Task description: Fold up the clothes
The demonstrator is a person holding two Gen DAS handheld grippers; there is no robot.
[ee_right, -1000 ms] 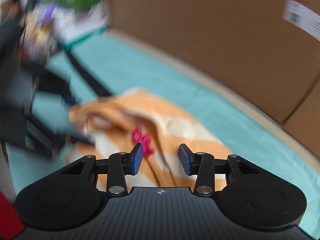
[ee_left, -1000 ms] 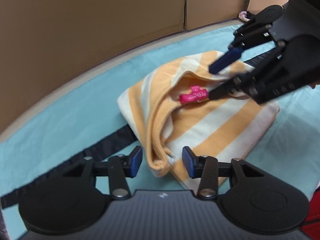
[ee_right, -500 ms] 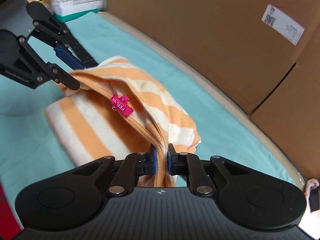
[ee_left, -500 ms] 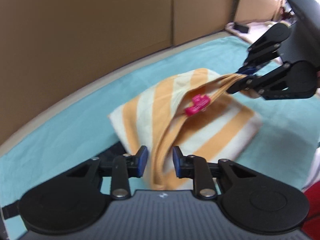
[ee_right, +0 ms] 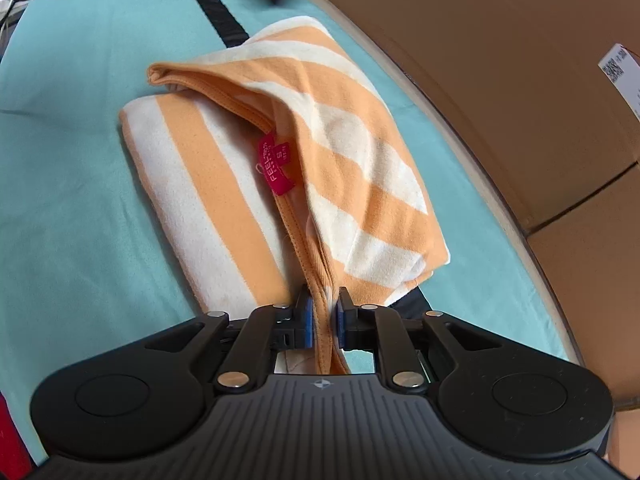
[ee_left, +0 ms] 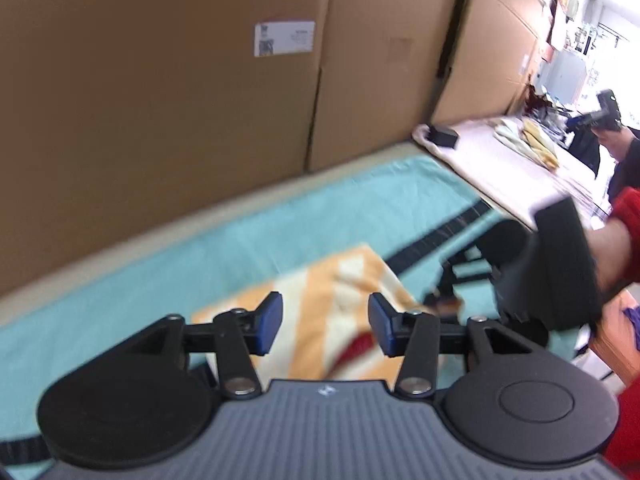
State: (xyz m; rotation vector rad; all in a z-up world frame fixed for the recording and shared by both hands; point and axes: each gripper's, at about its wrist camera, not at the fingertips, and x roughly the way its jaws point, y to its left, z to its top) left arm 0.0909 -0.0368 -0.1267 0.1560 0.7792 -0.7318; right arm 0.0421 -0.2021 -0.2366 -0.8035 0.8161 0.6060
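Right gripper [ee_right: 322,316] clamped on the orange neckline hem of the striped shirt [ee_right: 280,168], blue pads [ee_right: 306,320] pressed against the fabric from both sides, a strip of hem hanging down behind them. Shirt orange-and-cream striped, folded into a rough bundle, lying on the teal cloth [ee_right: 80,120] that covers the table. Upper layer raised as a tilted flap along the far right; lower folded panel flat on the near left. Red size tag [ee_right: 277,166] hanging from the neckline, near the middle of the bundle. Black strap [ee_right: 216,8] running across the teal cloth and under the shirt's far end.

Left gripper [ee_left: 322,326] wide open, nothing between its pads, above the same shirt [ee_left: 320,300], which shows blurred between the fingers. Right gripper [ee_left: 440,300] seen blurred just to the right, its body dark. Cardboard boxes [ee_left: 200,80] lined up along the far edge of the table.
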